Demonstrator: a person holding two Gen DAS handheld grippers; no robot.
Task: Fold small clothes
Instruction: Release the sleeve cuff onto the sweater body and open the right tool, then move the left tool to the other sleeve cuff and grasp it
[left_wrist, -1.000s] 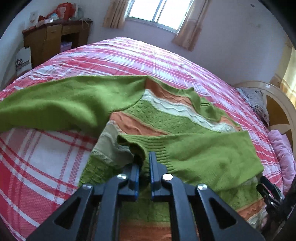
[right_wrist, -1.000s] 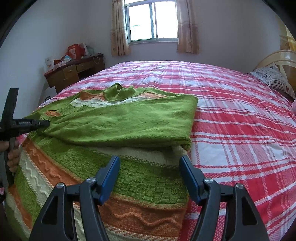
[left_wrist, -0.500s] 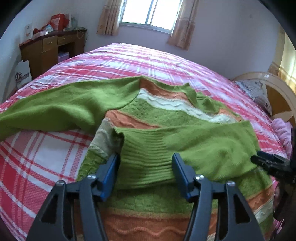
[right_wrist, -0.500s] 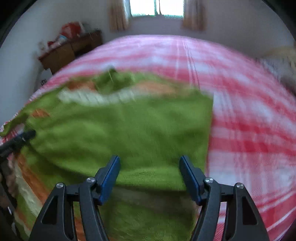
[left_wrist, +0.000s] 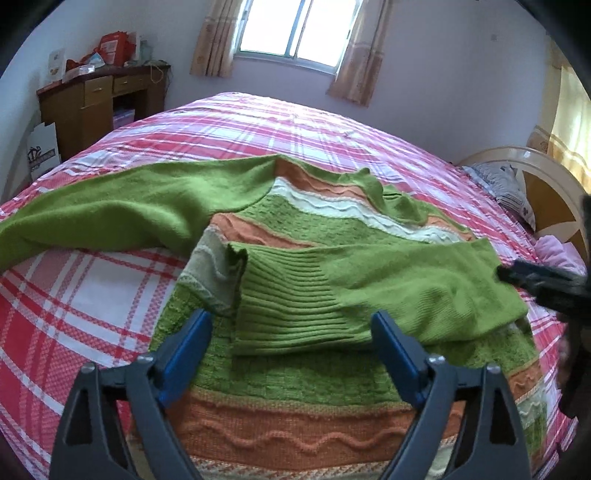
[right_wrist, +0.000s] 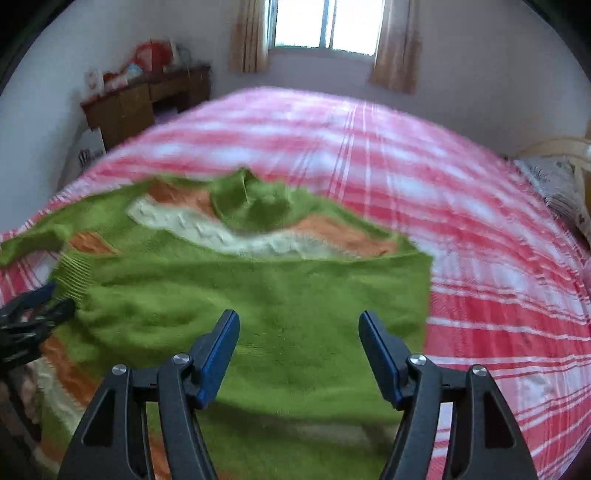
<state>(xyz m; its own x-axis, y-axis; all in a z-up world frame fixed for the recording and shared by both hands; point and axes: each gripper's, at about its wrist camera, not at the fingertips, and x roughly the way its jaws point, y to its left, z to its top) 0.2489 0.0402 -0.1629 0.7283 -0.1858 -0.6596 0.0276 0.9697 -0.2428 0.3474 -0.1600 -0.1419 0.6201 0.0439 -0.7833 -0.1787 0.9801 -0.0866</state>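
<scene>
Sweater (left_wrist: 314, 240), green with orange and white stripes, lies flat on the plaid bed (left_wrist: 92, 295), one sleeve (left_wrist: 388, 288) folded across its body. Left gripper (left_wrist: 291, 332) at 6 o'clock is wide open, holding nothing; right gripper (right_wrist: 295, 339) also gapes empty above the sleeve.

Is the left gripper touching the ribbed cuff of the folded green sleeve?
Cannot tell. In the left wrist view the left gripper has its jaws open either side of the ribbed cuff, but no contact or gap shows plainly.
</scene>
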